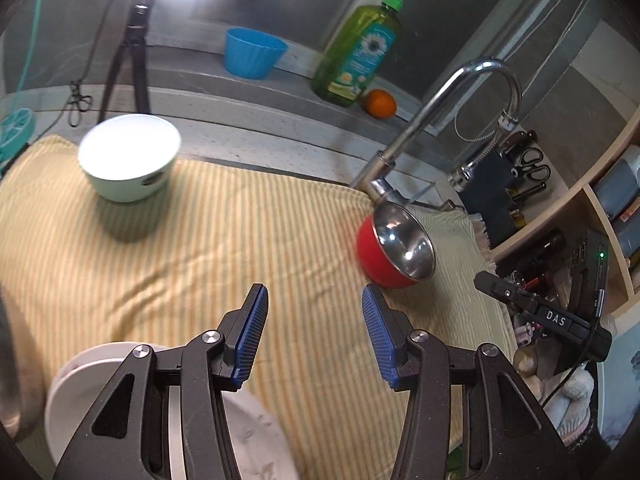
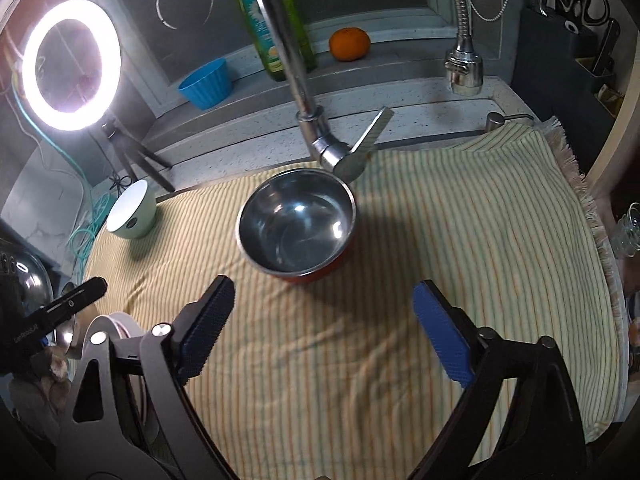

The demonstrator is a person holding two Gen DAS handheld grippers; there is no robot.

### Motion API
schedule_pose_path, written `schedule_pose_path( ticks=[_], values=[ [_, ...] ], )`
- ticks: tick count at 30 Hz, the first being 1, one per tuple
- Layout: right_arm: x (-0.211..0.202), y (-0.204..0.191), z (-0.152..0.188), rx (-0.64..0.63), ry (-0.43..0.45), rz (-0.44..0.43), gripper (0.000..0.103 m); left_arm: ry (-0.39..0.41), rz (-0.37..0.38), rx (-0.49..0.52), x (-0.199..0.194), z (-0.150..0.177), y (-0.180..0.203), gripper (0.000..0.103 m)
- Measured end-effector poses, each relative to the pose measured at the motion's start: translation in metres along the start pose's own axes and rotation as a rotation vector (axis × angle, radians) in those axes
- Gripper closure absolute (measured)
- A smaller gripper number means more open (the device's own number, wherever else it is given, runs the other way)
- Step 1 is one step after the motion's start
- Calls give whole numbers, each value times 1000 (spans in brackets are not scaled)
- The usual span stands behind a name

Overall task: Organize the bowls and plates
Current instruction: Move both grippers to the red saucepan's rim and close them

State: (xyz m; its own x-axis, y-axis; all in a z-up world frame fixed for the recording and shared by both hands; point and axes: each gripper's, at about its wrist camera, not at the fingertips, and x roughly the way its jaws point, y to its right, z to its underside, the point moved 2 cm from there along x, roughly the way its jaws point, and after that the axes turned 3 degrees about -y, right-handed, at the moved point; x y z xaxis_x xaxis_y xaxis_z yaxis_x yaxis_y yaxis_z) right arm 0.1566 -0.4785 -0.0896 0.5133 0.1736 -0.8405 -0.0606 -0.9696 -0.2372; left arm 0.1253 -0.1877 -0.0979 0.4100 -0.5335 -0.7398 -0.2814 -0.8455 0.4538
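The red bowl with its steel inside sat upright on the striped yellow cloth covering the worktop, just in front of the tap's base and ahead of my right claw, apart from it. The pale green bowl stood on the same cloth toward the far left, well apart from the red one. A white plate lay at the near edge under my left claw — whether they touched I could not tell. Both claws were spread wide with nothing between the blue pads, hovering over bare cloth. Behind, on the ledge, stood a blue cup, a green soap bottle and an orange — a ring light glared at the left, and a knife block stood at the right
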Motion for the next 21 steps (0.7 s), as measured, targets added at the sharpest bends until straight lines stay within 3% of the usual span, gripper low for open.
schedule_pose_path(
  ticks=[3,11,21],
  values=[
    [10,13,-6,27,-11,-10,14,-25,12,-3,18,-5,9,55],
    [39,45,-25,120,-78,-101,40,-81,37,18,62,-25,35,56],
    [64,57,-40,156,-125,-185,60,-135,58,-23,103,-42,45,61]
  ],
)
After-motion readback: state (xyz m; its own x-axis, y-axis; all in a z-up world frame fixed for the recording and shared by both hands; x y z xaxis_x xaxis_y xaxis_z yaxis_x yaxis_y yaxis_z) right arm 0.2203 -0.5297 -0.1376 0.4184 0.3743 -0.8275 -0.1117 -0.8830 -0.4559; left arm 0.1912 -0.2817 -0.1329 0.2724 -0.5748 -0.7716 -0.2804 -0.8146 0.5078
